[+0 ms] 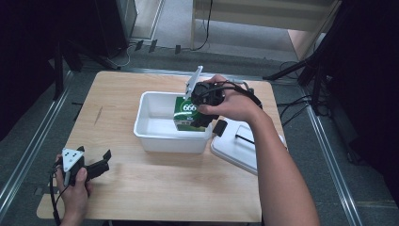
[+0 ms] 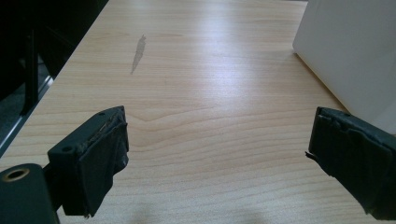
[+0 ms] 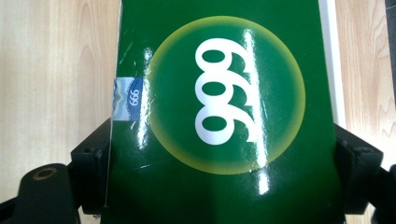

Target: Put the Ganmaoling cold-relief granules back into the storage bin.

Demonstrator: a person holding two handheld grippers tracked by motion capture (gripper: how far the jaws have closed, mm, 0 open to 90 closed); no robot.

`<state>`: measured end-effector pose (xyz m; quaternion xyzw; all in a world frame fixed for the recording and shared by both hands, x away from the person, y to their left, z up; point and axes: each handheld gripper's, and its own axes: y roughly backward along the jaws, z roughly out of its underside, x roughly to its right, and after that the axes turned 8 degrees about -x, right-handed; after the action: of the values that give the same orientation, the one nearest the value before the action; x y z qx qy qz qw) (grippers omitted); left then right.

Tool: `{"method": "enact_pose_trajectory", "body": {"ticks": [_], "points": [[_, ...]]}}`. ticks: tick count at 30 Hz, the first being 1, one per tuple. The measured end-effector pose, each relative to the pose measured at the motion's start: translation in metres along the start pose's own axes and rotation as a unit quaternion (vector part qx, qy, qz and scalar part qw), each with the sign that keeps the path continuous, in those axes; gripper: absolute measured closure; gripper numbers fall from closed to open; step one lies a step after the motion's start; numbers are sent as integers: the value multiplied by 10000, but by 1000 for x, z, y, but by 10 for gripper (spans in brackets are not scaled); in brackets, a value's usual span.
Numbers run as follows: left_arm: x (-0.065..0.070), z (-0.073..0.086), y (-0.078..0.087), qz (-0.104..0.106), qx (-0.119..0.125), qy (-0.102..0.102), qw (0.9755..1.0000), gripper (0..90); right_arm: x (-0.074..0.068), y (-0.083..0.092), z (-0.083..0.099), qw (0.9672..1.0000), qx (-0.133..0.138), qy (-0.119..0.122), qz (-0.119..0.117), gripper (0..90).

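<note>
A light wooden table stands on a grey floor in a dim room. On it sits a white tub, and a white lid lies just beside it at 3 o'clock. The right gripper holds a green box tight between its 2 jaws, over the tub's 3 o'clock side. The box stands up tall, its long side pointing up, so I think it goes straight down into the tub. It is shiny green with a yellow circle and white numbers. The left gripper rests at 7 o'clock, jaws wide apart and holding nothing.
</note>
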<state>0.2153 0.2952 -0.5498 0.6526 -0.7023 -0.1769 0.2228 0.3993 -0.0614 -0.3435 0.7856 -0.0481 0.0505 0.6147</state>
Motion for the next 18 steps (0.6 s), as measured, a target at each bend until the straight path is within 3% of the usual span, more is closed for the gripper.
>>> {"method": "enact_pose_trajectory", "body": {"ticks": [18], "points": [[0, 0, 0, 7, -3, 1, 10000, 55, 14, -38, 7, 10000, -65, -27, 34, 159]]}}
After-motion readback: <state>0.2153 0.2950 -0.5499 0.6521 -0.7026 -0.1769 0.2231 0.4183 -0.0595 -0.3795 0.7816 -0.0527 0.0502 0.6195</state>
